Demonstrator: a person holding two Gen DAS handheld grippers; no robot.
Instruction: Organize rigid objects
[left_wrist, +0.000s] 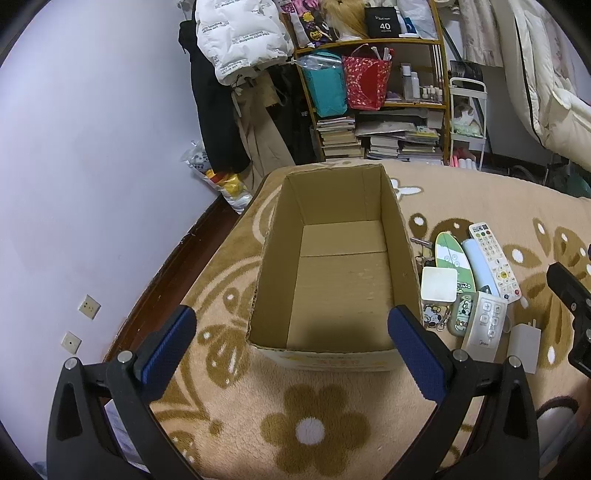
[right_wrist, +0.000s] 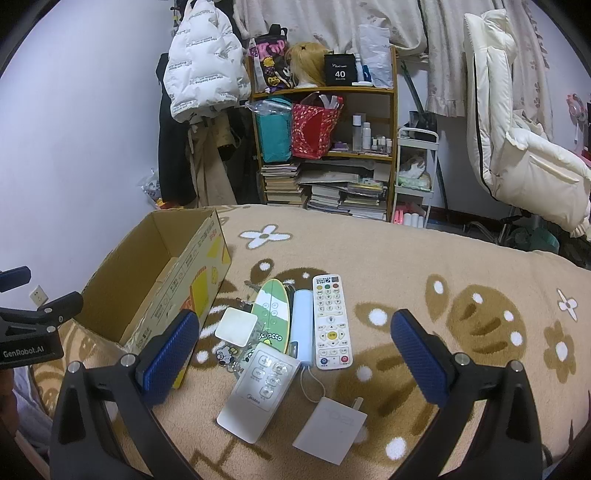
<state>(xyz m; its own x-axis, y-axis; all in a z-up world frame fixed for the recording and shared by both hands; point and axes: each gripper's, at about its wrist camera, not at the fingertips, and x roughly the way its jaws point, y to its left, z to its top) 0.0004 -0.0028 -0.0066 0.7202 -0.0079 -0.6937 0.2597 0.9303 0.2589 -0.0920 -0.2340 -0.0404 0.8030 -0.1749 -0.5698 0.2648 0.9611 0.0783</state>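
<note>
Left wrist view: the left hand-held gripper (left_wrist: 291, 343) is hanging wide open and empty over a cardboard box (left_wrist: 332, 266) sitting on a tan flower-print blanket (left_wrist: 314, 417), with a lilac wall (left_wrist: 92, 147) and a packed bookshelf (left_wrist: 373, 99) behind.

Right wrist view: the right hand-held gripper (right_wrist: 291, 350) is also gaping, empty, above the remotes (right_wrist: 331, 321), a charger (right_wrist: 330, 430) and a small white box (right_wrist: 236, 326) lying just right of the cardboard box.
</note>
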